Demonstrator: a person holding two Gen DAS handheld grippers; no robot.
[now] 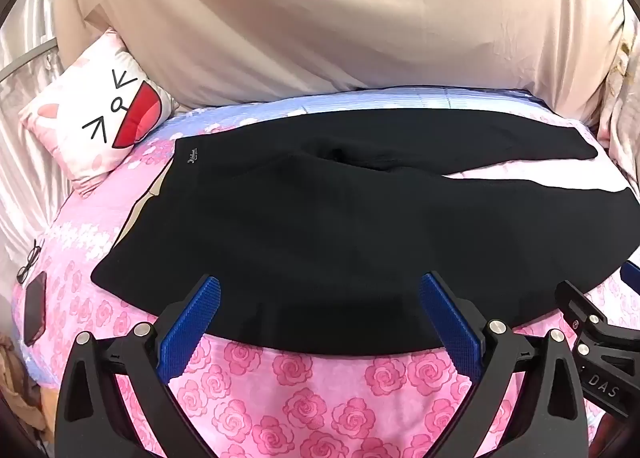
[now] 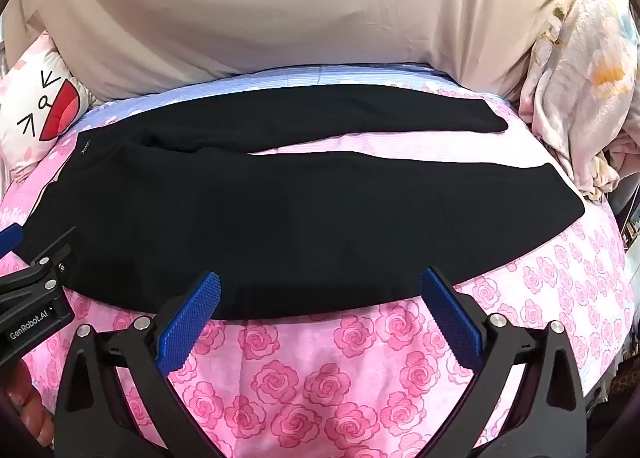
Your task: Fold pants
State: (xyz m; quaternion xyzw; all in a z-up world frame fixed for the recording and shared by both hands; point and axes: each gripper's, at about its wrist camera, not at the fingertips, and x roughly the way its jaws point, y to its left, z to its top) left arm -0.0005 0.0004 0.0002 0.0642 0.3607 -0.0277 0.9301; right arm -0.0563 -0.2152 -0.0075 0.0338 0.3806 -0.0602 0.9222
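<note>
Black pants [image 1: 320, 225] lie flat across a bed with a pink rose-print sheet [image 1: 304, 390], waistband to the left, the two legs spread apart to the right. They also show in the right wrist view [image 2: 304, 213]. My left gripper [image 1: 320, 294] is open, its blue pads [image 1: 192, 326] over the pants' near edge by the waist end. My right gripper [image 2: 320, 290] is open, its blue pads [image 2: 450, 314] over the near edge of the near leg. Neither holds anything. Each gripper shows at the edge of the other's view.
A white cat-face pillow [image 1: 100, 113] lies at the far left. A beige cover [image 1: 320, 17] rises behind the bed. Glasses [image 1: 30, 264] and a phone [image 1: 35, 308] lie at the left edge. A crumpled floral quilt [image 2: 580, 77] is piled at the right.
</note>
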